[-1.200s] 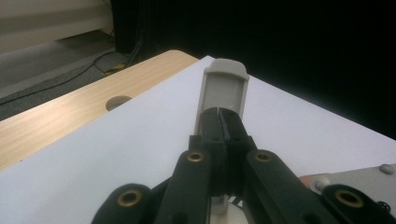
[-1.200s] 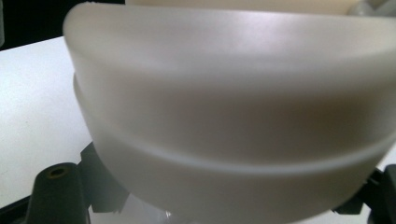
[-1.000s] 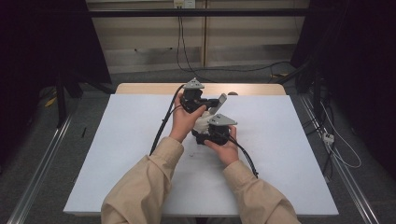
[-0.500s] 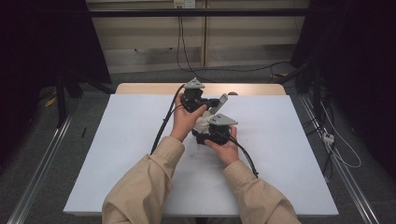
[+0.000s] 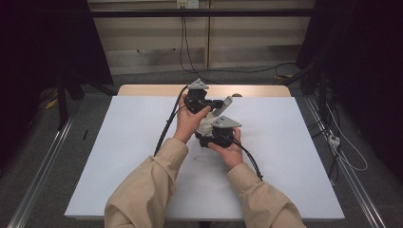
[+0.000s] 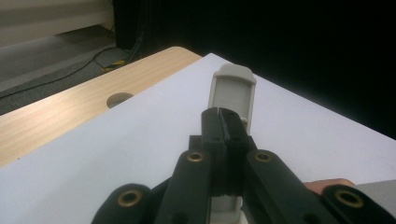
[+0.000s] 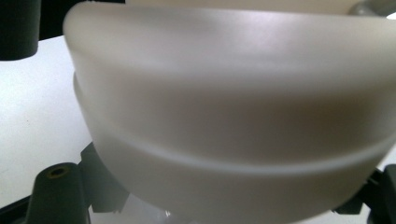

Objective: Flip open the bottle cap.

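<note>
A pale scoop-like thing hangs between both grippers above the white tabletop (image 5: 294,156). Its flat grey handle (image 6: 232,91) sticks out past my left gripper (image 6: 223,116), whose jaws are shut on it. In the high view that handle (image 5: 226,101) slants up to the right of the left gripper (image 5: 215,103). The translucent white bowl (image 7: 224,107) sits very close in the right gripper view, with a black finger (image 7: 56,191) low at its left. My right gripper (image 5: 211,129) is shut on the bowl (image 5: 207,124) from the near side. Its pads are hidden under the bowl.
A wooden strip (image 5: 142,90) with a round hole (image 6: 119,99) runs along the table's far edge. Black cables (image 5: 164,135) trail from both grippers across the board. Metal rails (image 5: 43,166) flank the table on the floor, and more cables (image 5: 342,147) lie at the right.
</note>
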`<state>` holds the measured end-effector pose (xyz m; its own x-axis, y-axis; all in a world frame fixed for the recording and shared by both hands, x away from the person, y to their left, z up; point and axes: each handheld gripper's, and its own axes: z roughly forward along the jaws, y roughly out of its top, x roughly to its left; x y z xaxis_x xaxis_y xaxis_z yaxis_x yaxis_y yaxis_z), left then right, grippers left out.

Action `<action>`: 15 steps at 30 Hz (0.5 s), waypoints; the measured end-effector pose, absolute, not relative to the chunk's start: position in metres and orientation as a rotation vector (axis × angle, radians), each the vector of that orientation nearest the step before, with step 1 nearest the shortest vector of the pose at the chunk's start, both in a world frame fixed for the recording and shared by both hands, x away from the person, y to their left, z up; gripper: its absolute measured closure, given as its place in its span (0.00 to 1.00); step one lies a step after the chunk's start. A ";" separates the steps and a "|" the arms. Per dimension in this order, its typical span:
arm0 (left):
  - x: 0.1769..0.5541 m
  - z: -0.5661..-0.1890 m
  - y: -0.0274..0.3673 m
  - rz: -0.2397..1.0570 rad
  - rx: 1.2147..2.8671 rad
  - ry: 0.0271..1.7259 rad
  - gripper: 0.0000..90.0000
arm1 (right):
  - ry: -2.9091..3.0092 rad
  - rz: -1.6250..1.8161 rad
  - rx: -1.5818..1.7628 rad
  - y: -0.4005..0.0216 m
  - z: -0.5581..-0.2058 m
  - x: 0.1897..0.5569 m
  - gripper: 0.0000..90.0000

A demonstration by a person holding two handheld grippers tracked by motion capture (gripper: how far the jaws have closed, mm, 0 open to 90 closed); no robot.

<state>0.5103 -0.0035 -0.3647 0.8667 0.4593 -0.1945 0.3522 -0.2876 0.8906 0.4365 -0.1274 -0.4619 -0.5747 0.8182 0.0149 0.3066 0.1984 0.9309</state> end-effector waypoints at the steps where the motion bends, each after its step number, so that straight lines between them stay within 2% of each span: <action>1: 0.510 -0.365 -0.004 0.115 1.902 0.603 1.00 | 1.986 1.366 1.044 -0.127 -0.462 0.436 0.21; 15: 0.511 -0.370 -0.007 0.106 1.918 0.601 1.00 | 1.987 1.361 1.034 -0.127 -0.462 0.436 0.21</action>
